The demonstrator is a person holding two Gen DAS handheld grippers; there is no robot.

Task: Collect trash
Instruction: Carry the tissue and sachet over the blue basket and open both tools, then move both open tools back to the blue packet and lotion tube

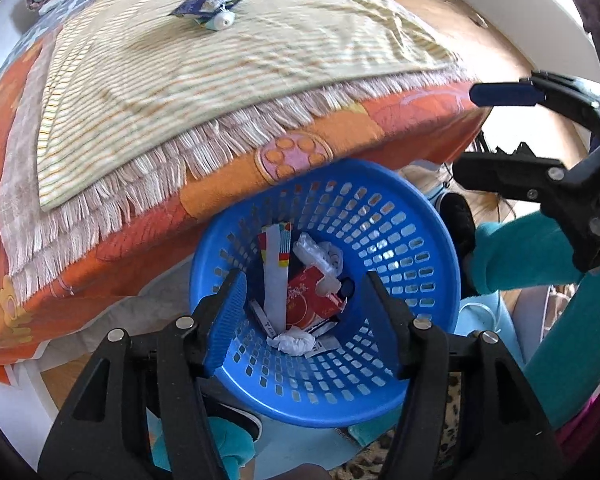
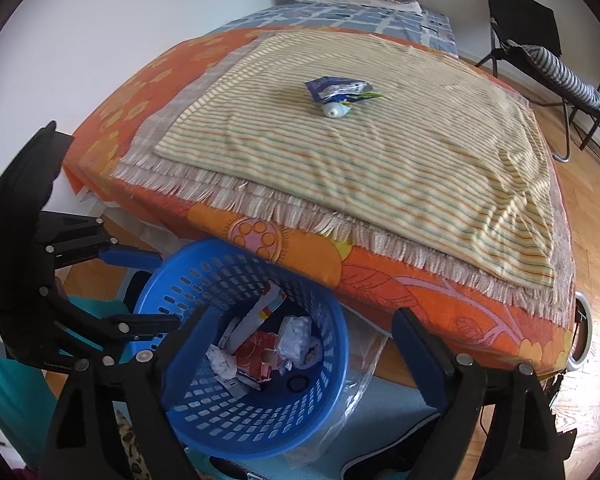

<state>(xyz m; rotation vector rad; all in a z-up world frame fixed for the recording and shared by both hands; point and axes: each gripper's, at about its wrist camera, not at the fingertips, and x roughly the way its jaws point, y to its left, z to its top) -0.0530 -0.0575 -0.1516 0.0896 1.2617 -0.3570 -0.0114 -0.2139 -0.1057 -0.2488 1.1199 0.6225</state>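
The blue basket (image 1: 412, 240) stands on the floor against the bed (image 2: 380, 272), already holding a red carton (image 1: 314, 300), a white strip box (image 1: 276, 264) and crumpled tissue (image 1: 292, 342). Above it the left gripper (image 1: 304, 320) and right gripper (image 2: 296, 364) both hang with jaws apart and nothing between them. Up on the bed's striped cloth (image 2: 400, 160), well apart from the basket, lie a blue pouch (image 2: 336, 88) and a white tube (image 2: 336, 110). The bed's overhang hides the basket's far rim; small scraps at the bottom are hard to identify.

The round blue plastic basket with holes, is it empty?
No, the round blue plastic basket already holds a red carton, a long white paper strip and crumpled white wrappers.
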